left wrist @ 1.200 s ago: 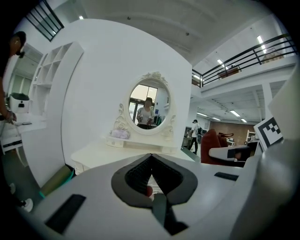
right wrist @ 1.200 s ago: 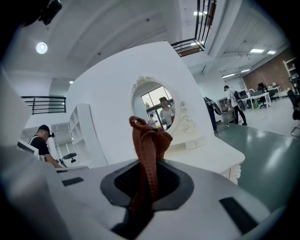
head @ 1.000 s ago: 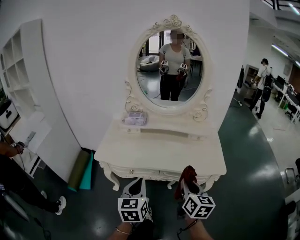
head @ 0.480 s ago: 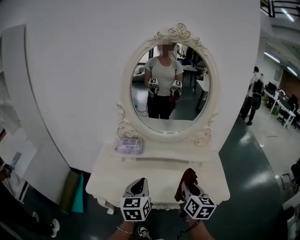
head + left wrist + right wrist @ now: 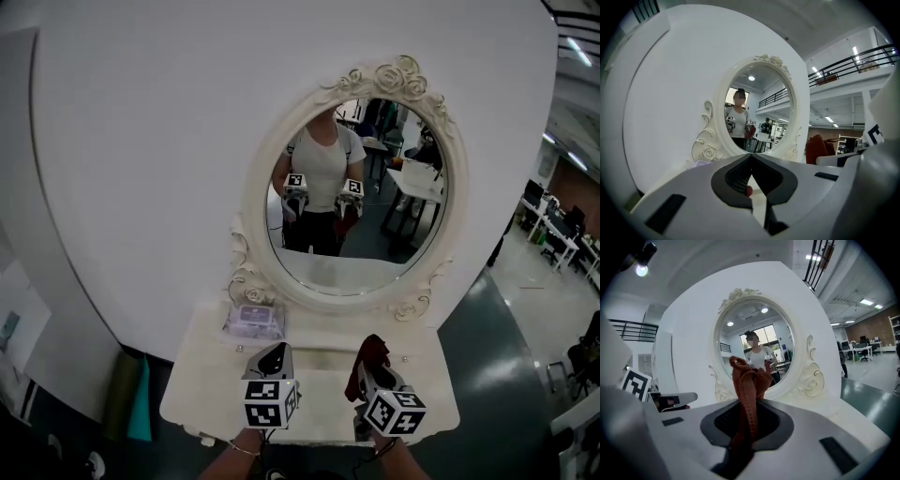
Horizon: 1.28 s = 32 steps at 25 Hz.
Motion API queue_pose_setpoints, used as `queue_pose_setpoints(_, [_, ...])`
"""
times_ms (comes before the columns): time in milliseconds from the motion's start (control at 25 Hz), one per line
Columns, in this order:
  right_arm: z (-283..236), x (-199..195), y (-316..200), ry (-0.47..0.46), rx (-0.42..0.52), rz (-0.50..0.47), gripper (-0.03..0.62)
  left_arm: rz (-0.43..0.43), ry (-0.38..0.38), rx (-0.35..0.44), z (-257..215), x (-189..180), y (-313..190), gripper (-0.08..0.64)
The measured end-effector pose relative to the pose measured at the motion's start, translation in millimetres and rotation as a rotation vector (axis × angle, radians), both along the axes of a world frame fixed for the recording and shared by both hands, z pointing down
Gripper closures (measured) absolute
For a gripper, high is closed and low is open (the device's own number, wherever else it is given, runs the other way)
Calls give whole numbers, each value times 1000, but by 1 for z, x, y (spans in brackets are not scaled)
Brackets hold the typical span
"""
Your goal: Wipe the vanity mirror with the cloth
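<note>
**A:** What is shown in the head view?

**B:** A white vanity table (image 5: 202, 398) is seen against a white wall. The oval vanity mirror (image 5: 361, 202) is set upright at its back in a carved white frame. A small pale purple packet (image 5: 253, 322) is laid at the back of the table, just below the frame's left side. The left gripper (image 5: 277, 352) and the right gripper (image 5: 373, 367) are held side by side over the table's front part, well apart from the glass. A dark red cloth (image 5: 372, 353) is bunched at the right gripper's tip. The person is reflected in the mirror with both grippers raised.

**A:** And what is seen in the left gripper view?

**B:** The jaws are shown pressed together at their tips, and nothing is caught between them. The mirror (image 5: 757, 112) is faced beyond them. The red cloth (image 5: 815, 147) is glimpsed off to the right.

**A:** What about the right gripper view?

**B:** The jaws are clamped on the cloth (image 5: 747, 385). It is pinched at its lower part and left standing in a crumpled tuft above them. The mirror (image 5: 759, 333) is seen straight ahead behind the tuft and is not touched by it. The left gripper (image 5: 670, 400) is made out near the left edge.
</note>
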State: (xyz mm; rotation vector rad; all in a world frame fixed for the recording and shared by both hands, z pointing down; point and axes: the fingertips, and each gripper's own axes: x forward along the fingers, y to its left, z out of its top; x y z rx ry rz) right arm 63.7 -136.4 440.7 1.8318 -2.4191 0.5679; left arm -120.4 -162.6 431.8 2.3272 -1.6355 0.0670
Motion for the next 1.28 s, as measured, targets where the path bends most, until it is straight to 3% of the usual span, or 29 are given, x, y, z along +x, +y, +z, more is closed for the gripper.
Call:
queue_pose_setpoints(360, [12, 2, -41, -37, -22, -21, 531, -4, -11, -53, 15, 13, -28, 557])
queue_pose_setpoints(560, [-6, -12, -70, 2, -7, -158, 531, -20, -28, -47, 1, 12, -46, 557])
queue_pose_setpoints(680, [-36, -29, -96, 116, 44, -291, 531, -26, -39, -47, -11, 6, -65, 557])
queue_pose_setpoints(840, [-102, -49, -133, 325, 178, -405, 531, -37, -43, -23, -49, -1, -105, 557])
queue_pose_setpoints(1040, [-194, -69, -176, 598, 374, -425, 531, -70, -69, 87, -134, -15, -147, 557])
queue_pose_setpoints(1200, [-259, -87, -202, 744, 476, -431, 531, -85, -82, 163, -201, -22, -167, 557])
queue_pose_setpoints(1280, [-286, -96, -212, 872, 524, -416, 531, -89, -90, 194, -230, -22, -173, 557])
